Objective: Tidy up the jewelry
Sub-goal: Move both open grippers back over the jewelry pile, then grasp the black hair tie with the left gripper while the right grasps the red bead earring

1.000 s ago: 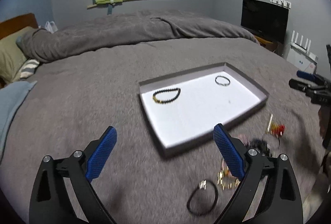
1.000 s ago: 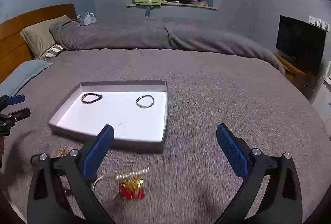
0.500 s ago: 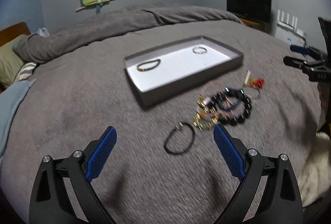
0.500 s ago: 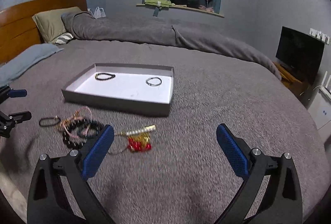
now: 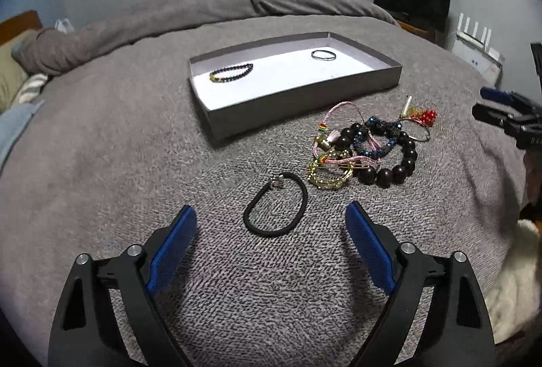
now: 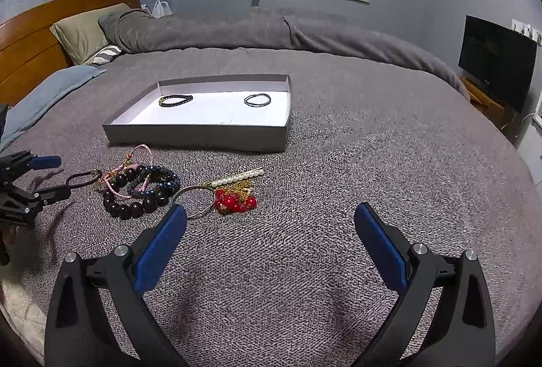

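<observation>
Left gripper (image 5: 271, 231) wide open, empty, poised low over the grey woven bedspread (image 5: 101, 164), blue pads framing the plain black cord bracelet with a small metal clasp (image 5: 276, 204). Lying flat and alone, just clear of the tangled heap. Thin and limp by the look of it: likely to slip out from between the pads, or come up with a pinch of bedspread, if closed too high or too deep.

Next to the right, the heap itself: a gold chain bracelet (image 5: 325, 175), a pink cord bracelet (image 5: 338, 130), a blue beaded bracelet (image 5: 376, 140) and a dark brown round-bead bracelet (image 5: 389, 164), overlapping and touching. Real risk of snagging here; lifting one could drag neighbours along or scatter them across the soft bed.

Further right, a thin silver ring hoop (image 6: 194, 201) joined to a cluster of red beads and gold chain (image 6: 237, 199), with a short pearl strand (image 6: 237, 177) beside.

Beyond the heap, the shallow grey cardboard tray with a white floor (image 5: 305, 106), already holding a dark beaded bracelet with gold accent (image 5: 230, 73) and a thin dark bangle (image 5: 324, 54), well apart. Light tray on a soft bed: easy to nudge or tip with a careless drop.

Right gripper (image 6: 271, 231) likewise wide open, holding nothing, over bare bedspread to the right of the red cluster. Possible collision between the two grippers if both reach for the heap together.
</observation>
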A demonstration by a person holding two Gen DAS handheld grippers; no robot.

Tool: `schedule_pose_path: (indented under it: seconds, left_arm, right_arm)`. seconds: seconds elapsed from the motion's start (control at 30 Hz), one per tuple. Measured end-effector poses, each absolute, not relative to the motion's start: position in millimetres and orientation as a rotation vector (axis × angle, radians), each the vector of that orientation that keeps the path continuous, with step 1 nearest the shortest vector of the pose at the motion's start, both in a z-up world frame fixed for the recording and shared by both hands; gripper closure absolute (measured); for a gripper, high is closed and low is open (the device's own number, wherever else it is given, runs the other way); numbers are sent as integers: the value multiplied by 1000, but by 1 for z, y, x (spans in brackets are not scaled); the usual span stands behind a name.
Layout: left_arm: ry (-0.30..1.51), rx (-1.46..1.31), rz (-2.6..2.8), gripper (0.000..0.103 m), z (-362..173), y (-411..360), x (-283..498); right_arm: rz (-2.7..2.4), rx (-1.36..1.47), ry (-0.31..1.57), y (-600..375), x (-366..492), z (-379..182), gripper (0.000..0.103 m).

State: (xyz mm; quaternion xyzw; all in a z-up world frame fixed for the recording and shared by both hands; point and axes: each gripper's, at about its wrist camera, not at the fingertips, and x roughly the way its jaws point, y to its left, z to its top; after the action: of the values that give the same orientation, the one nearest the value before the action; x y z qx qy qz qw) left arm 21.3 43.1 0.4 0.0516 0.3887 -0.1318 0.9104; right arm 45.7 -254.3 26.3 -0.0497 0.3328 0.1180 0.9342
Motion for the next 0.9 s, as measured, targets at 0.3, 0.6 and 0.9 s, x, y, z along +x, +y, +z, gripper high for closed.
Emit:
schedule_pose_path:
  seconds: [0.3,0.6,0.9]
  left_arm:
    - [782,134,-293,26,3,36,25]
    - [820,133,-295,43,-7,37,30]
    - [825,125,-309,48,-5,39,28]
  right_arm:
    - [279,-38,703,-259,54,20,5]
    - [326,-62,747,-241,74,6,41]
    - [373,-113,787,-218,85,-5,68]
